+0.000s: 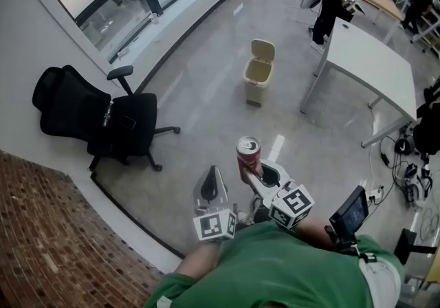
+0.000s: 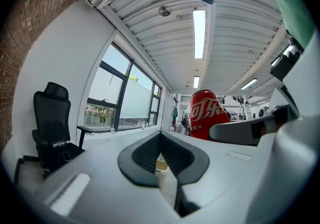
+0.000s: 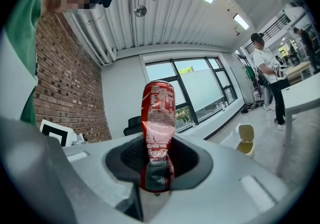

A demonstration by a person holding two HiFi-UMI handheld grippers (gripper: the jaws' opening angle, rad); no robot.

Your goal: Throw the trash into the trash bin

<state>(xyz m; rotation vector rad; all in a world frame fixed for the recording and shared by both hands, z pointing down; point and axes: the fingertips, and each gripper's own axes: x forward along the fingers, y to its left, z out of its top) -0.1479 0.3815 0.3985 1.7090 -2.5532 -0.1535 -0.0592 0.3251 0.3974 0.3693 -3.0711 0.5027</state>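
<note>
Head view
- right gripper (image 1: 251, 174): clamped on the lower part of a red can (image 1: 248, 152); the can stands upright, its top above the jaws
- left gripper (image 1: 210, 186): just beside the right gripper on its left, jaws drawn together to a point, nothing in them
- trash bin (image 1: 259, 73): on the floor well ahead of both grippers, lid tipped up, apart from the can
- table (image 1: 371, 59): ahead and to the right of the right gripper, past the bin
- office chair (image 1: 89, 117): ahead and to the left of the left gripper, by the windows

Left gripper view
- jaws: dark pads meet at the far tips; the gap behind them holds no object
- can (image 2: 206, 114): to the right of this gripper and beyond its tips, with the right gripper's grey finger across its base
- office chair (image 2: 52, 128): far to the left

Right gripper view
- jaws: pads pressed on the dented lower body of the can (image 3: 159, 123), one on each side
- trash bin (image 3: 245, 139): ahead and to the right of the jaws, well apart from the can
- standing person (image 3: 267, 73): beyond the bin, at the far right
- brick wall (image 3: 70, 83): to the left
</note>
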